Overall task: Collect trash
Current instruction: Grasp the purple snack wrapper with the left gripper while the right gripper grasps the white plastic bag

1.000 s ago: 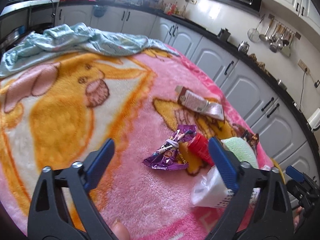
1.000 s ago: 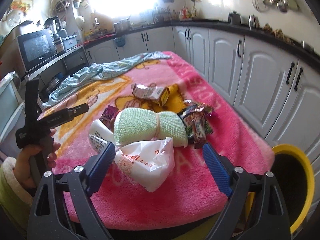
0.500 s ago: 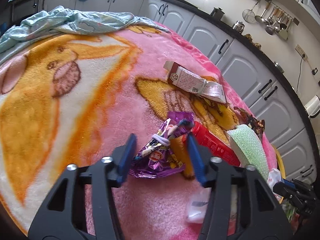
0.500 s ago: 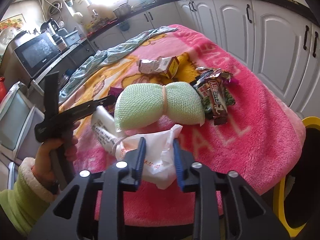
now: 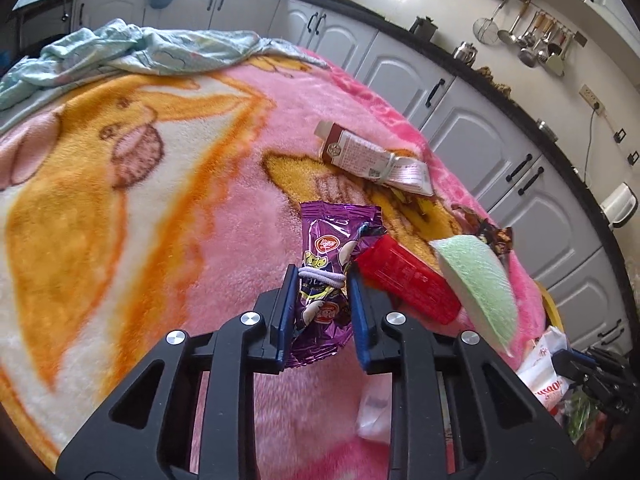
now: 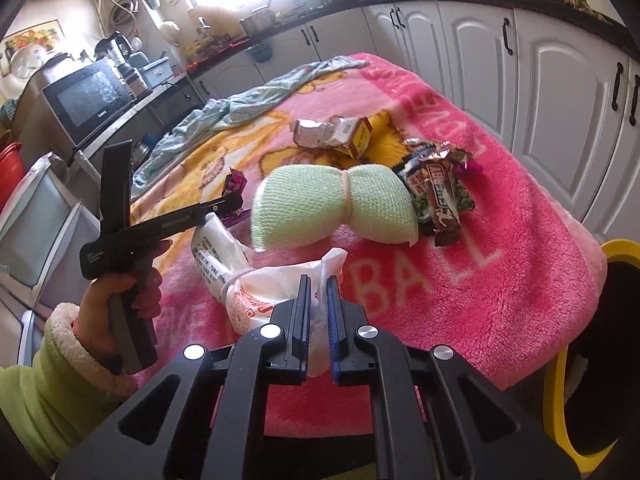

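Note:
A purple snack wrapper (image 5: 332, 236), tied with a white band, lies on the pink blanket (image 5: 224, 216). My left gripper (image 5: 322, 274) is closing on it, and the wrapper fills the gap between the blue pads. In the right wrist view that left gripper (image 6: 234, 202) reaches in from the left, held by a hand in a green sleeve. My right gripper (image 6: 318, 280) is shut on a crumpled white plastic bag (image 6: 272, 284) at the blanket's near edge. The right gripper's blue tip (image 5: 560, 354) shows at the lower right of the left wrist view, with the bag beside it.
A green mesh bundle (image 6: 332, 204), a red packet (image 5: 404, 280), a flattened carton (image 6: 332, 132) and a bunch of candy wrappers (image 6: 436, 188) lie nearby. A yellow-rimmed bin (image 6: 568, 380) stands below the table's right edge. A pale blue cloth (image 5: 140, 48) lies at the far end.
Both grippers went from wide open to closed. The left one moved forward and down over the purple wrapper and closed around it. The right one closed on the white bag.

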`<state>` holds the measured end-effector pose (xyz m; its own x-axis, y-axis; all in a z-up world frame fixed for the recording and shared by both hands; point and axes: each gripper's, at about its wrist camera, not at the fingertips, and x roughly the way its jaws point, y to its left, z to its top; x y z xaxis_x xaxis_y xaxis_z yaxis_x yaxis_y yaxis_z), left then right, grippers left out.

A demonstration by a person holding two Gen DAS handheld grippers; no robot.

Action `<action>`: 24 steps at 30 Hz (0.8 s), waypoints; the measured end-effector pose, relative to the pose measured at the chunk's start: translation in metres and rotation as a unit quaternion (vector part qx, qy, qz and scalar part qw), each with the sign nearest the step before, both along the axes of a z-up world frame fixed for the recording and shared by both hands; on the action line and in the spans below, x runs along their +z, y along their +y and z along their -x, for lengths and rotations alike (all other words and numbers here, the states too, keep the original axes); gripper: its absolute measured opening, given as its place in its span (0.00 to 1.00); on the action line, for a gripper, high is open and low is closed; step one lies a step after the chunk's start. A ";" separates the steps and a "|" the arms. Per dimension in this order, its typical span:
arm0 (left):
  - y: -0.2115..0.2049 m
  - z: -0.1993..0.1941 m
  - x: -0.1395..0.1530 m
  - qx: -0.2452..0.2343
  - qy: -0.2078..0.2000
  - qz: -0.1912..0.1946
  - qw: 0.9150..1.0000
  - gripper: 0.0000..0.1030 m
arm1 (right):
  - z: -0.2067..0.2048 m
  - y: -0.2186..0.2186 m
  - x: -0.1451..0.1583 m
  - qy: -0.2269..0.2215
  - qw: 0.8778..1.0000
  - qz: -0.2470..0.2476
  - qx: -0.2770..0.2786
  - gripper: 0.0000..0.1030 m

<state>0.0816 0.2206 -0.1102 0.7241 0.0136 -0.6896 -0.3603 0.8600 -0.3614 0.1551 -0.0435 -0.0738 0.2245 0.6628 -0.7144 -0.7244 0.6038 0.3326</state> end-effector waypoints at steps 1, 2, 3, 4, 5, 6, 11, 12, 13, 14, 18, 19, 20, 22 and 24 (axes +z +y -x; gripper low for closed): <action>-0.001 0.004 0.003 0.000 -0.004 -0.002 1.000 0.17 | 0.001 0.000 0.002 -0.002 1.000 -0.002 0.002 0.07; -0.002 0.008 0.007 0.000 -0.008 -0.004 1.000 0.17 | 0.003 -0.001 0.005 -0.005 1.000 -0.004 0.004 0.06; -0.002 0.010 0.010 0.000 -0.013 -0.005 1.000 0.17 | 0.006 -0.002 0.007 -0.007 1.000 -0.006 0.007 0.06; -0.002 0.014 0.015 0.000 -0.019 -0.005 1.000 0.17 | 0.008 -0.003 0.011 -0.011 1.000 -0.008 0.009 0.06; -0.003 0.017 0.019 -0.001 -0.025 -0.005 1.000 0.17 | 0.010 -0.004 0.013 -0.016 1.000 -0.008 0.010 0.05; -0.004 0.019 0.023 -0.002 -0.029 -0.006 1.000 0.17 | 0.012 -0.005 0.016 -0.023 1.000 -0.008 0.011 0.05; -0.017 0.025 0.047 -0.012 -0.055 -0.023 0.998 0.17 | 0.018 -0.013 0.032 -0.050 0.999 -0.012 0.010 0.05; -0.020 0.025 0.050 -0.015 -0.060 -0.025 0.998 0.17 | 0.019 -0.016 0.035 -0.053 0.998 -0.014 0.007 0.05; -0.023 0.026 0.054 -0.018 -0.065 -0.027 0.997 0.17 | 0.019 -0.021 0.038 -0.056 0.998 -0.015 0.004 0.05; -0.027 0.027 0.059 -0.022 -0.071 -0.028 0.997 0.17 | 0.019 -0.024 0.040 -0.059 0.998 -0.017 0.001 0.05; -0.041 0.026 0.068 -0.039 -0.083 -0.029 0.995 0.17 | 0.019 -0.043 0.048 -0.067 0.997 -0.021 -0.018 0.05; -0.046 0.025 0.070 -0.045 -0.085 -0.029 0.995 0.17 | 0.018 -0.049 0.050 -0.069 0.997 -0.023 -0.024 0.05; -0.051 0.025 0.071 -0.051 -0.088 -0.028 0.994 0.17 | 0.018 -0.053 0.051 -0.069 0.997 -0.023 -0.029 0.05; -0.058 0.024 0.073 -0.060 -0.090 -0.028 0.994 0.17 | 0.017 -0.061 0.053 -0.072 0.996 -0.024 -0.039 0.05; -0.067 0.023 0.075 -0.071 -0.094 -0.027 0.993 0.17 | 0.017 -0.068 0.056 -0.076 0.996 -0.026 -0.049 0.05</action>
<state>0.0588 0.1532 -0.0347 0.8372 -0.0649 -0.5430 -0.1642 0.9173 -0.3628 0.1384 -0.1117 -0.0181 0.3928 0.6670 -0.6330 -0.7071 0.6592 0.2558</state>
